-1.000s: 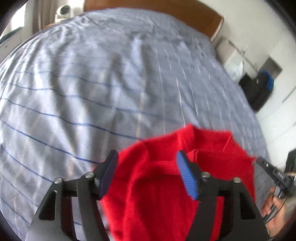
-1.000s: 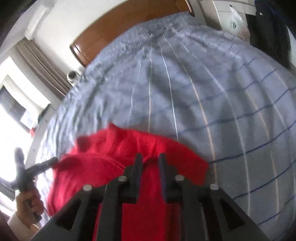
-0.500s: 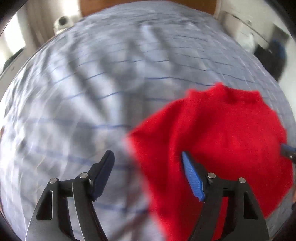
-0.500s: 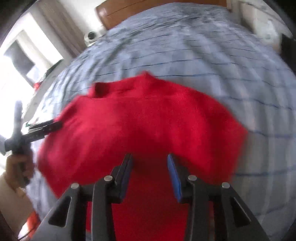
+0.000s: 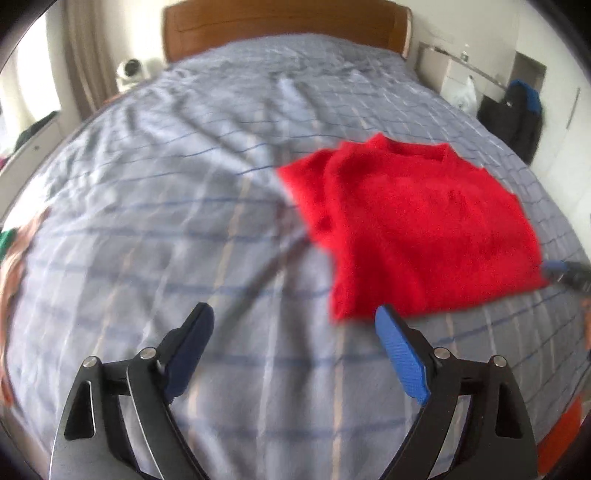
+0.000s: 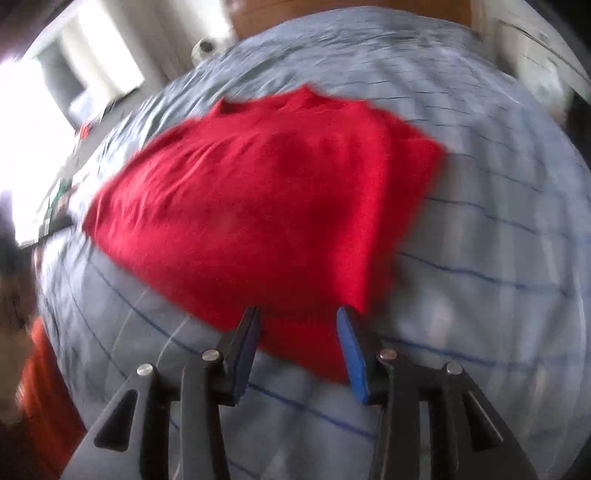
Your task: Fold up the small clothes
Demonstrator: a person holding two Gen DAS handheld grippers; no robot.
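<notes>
The red garment (image 5: 417,229) is left folded on the bed (image 5: 184,192); both grippers' jaws, just opened, stand empty: left gripper (image 5: 295,332) wide, right gripper (image 6: 295,332) narrower, garment at 12 o'clock.

I see the red sweater (image 5: 417,229) as fuzzy, matt knit cloth on a creased checked bedsheet (image 5: 177,206) of thin woven cotton. At twelve o'clock the headboard (image 5: 280,26) looks like smooth, satin-finished wood. My left gripper (image 5: 293,328) shows matt black plastic arms, shiny metal screws and ribbed blue pads.

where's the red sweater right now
The red sweater lies flat on the checked bedspread, right of centre in the left wrist view, neckline toward the wooden headboard, held by neither gripper.
</notes>
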